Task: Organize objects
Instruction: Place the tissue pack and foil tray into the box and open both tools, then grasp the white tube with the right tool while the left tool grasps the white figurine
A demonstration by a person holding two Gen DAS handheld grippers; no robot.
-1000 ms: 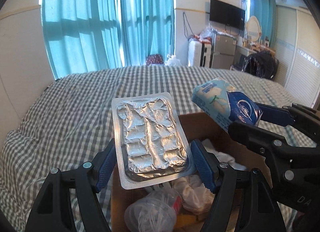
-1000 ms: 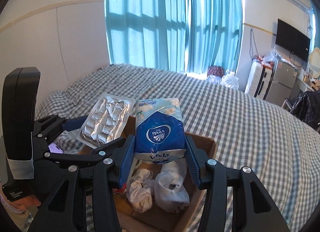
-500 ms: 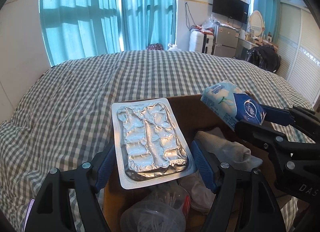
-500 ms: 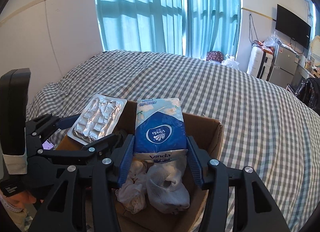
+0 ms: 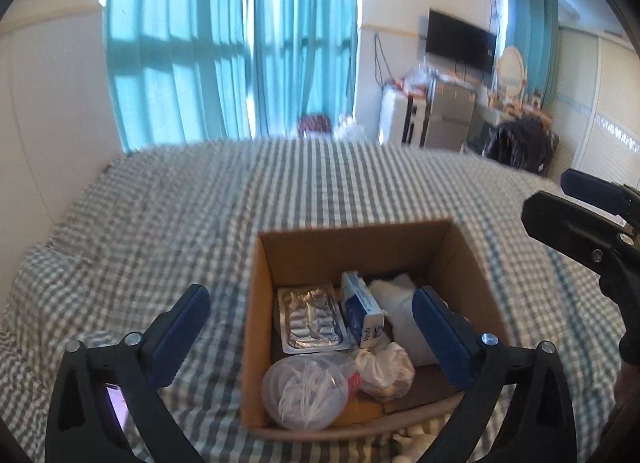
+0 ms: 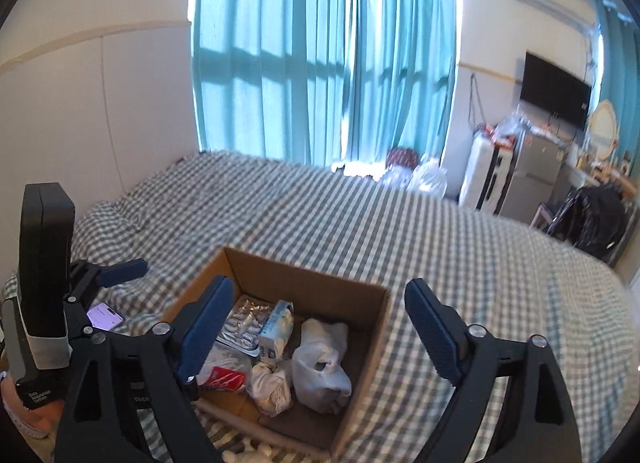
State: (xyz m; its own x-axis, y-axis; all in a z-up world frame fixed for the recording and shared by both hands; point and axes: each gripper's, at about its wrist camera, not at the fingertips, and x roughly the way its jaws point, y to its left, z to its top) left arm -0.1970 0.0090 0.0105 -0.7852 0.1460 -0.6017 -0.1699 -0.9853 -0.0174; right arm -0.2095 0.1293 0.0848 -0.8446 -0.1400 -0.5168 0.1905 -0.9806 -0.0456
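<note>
A cardboard box sits on the checked bed. Inside lie a foil blister pack and a blue-white tissue pack side by side, next to white socks, a crumpled white bundle and a clear round tub. My left gripper is open and empty above the box's near side. My right gripper is open and empty above the box; it also shows at the right edge of the left wrist view.
The grey-checked bed spreads around the box. A lit phone lies left of the box. Teal curtains hang behind the bed; a TV, fridge and clutter stand far right.
Both grippers opened and pulled up and back. The blister pack and the tissue pack left the jaws and now lie inside the box.
</note>
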